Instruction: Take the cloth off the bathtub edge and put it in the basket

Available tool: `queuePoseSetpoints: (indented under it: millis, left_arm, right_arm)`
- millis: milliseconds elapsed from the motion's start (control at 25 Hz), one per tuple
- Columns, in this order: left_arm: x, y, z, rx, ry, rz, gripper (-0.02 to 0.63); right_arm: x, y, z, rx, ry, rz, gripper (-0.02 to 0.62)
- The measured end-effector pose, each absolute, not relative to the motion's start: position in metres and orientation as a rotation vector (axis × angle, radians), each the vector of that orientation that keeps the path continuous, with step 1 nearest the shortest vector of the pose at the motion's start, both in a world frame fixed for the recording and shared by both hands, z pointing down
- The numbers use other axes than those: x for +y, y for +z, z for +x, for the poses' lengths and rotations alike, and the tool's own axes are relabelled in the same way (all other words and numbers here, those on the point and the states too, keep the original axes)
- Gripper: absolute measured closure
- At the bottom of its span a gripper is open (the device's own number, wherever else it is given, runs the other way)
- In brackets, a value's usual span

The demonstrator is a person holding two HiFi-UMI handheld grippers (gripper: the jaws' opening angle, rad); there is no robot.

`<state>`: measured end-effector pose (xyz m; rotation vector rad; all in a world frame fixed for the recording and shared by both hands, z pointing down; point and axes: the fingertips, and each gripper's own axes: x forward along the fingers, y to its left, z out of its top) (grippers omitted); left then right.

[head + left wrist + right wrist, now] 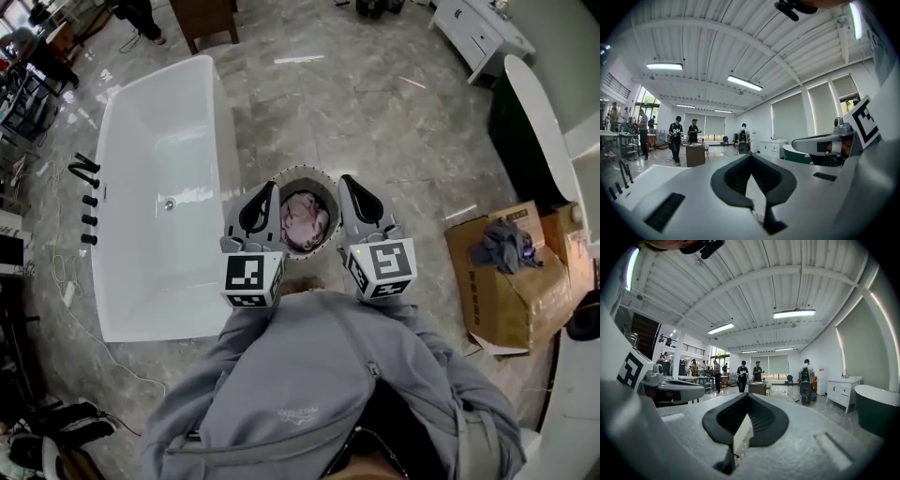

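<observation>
The tub (155,187), its edge bare, lies left of the left claw (270,192), which is closed and empty. Between the claws and below them, the cloth (305,223) sits in the basket (305,172). The right claw (347,183) is closed and empty too. The task looks done, so the next move is only to draw clear.

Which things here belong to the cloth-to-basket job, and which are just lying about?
Job: bathtub; basket; pink cloth, inside the basket; left gripper and right gripper, both shut, empty.
Lying about: cardboard box; dark fabric on it; white cabinet.
</observation>
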<state>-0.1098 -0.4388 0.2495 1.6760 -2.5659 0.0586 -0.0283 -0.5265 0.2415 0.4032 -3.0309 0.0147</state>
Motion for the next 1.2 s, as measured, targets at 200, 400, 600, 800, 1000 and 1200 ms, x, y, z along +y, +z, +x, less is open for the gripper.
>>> queuePoseSetpoints:
  millis: [200,400,600,800,1000,1200]
  left_arm:
    - [-0.434,0.253,-0.101,-2.570,0.056,1.666,0.601]
    - [-0.439,0.252,-0.095,-2.567,0.073,1.689,0.601]
    - [-0.446,0.256,-0.091,-2.551,0.091,1.712,0.601]
    - [-0.449,0.256,-0.091,-2.549,0.092,1.711,0.603]
    - [-0.447,0.254,-0.093,-2.566,0.095,1.703,0.601]
    - [-0.446,0.255,-0.096,-2.578,0.093,1.699,0.601]
  right_arm:
    - [-0.521,0.245,-0.020,-3.031,0.016,0.409,0.591]
    - [-0.523,0.245,-0.019,-3.034,0.019,0.411,0.591]
    - [-0.526,0.248,-0.020,-3.043,0.040,0.403,0.591]
    - [-0.526,0.245,-0.023,-3.048,0.034,0.383,0.591]
    - [-0.524,0.245,-0.028,-3.048,0.026,0.356,0.591]
    - [-0.525,0.247,-0.032,-3.051,0.023,0.345,0.591]
